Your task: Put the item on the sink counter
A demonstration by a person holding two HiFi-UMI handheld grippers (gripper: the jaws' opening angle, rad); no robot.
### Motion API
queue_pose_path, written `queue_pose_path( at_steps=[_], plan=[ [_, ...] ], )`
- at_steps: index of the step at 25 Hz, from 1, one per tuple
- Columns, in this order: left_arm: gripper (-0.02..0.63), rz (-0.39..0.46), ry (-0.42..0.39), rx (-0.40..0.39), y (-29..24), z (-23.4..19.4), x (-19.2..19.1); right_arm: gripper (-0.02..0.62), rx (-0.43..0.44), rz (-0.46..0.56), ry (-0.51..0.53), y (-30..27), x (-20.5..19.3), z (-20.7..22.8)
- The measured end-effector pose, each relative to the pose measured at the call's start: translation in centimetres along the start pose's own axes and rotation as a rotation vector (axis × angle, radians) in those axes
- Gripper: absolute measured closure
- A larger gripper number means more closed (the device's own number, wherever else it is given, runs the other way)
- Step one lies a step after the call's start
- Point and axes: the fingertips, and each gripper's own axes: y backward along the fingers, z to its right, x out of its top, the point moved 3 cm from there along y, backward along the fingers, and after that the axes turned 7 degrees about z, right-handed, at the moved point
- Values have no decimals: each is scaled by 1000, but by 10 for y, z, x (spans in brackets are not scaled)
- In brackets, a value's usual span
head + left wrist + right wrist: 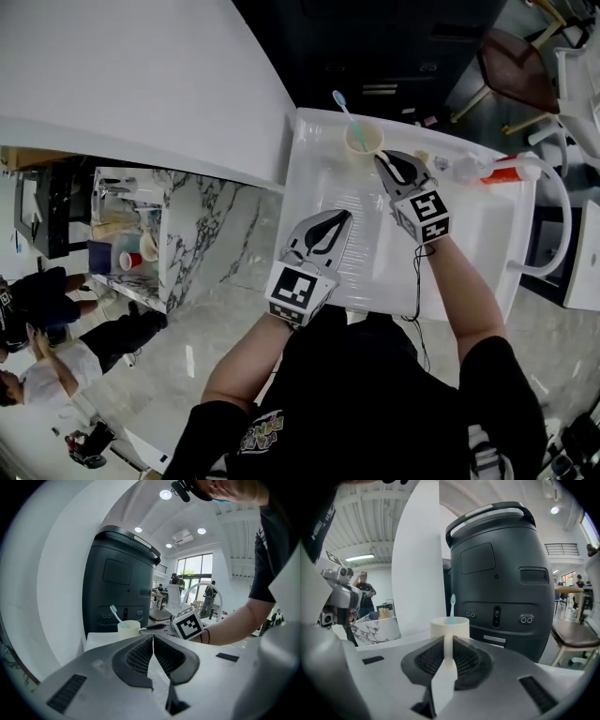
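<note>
A cream cup (364, 141) with a light-blue toothbrush (343, 106) in it is at the far corner of the white sink counter (469, 225). My right gripper (382, 163) is shut on the cup's handle (447, 653), a cream strip pinched between the jaws. In the right gripper view the cup (450, 626) fills the space just past the fingertips, and its base is hidden. My left gripper (328, 230) hangs over the sink basin, shut and holding nothing. In the left gripper view the cup (128, 630) and the right gripper (155, 629) are ahead.
A red and white tube (511, 172) lies at the counter's right end beside a white arched faucet (555, 192). A tall dark grey machine (501, 573) stands behind the counter. White wall lies to the left. People sit at the far lower left (47, 328).
</note>
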Motion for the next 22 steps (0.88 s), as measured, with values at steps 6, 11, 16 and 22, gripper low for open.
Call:
queue_pose_path(
  at_steps=[6,11,16,22],
  plan=[
    [586,-12,11,5,-1,-9,-3,499,-1,-3,0,-8,-7,6],
    [586,-17,17,10,-2,-14,-5,499,-2,-10,3,-13,-13,8],
    [586,-25,26,13,-1,-16,-9,499,-2,0,4,-16,-13,10],
    [586,-30,28,16,-2,-17,-11,499,1,17,14,-16,-15,12]
  ],
)
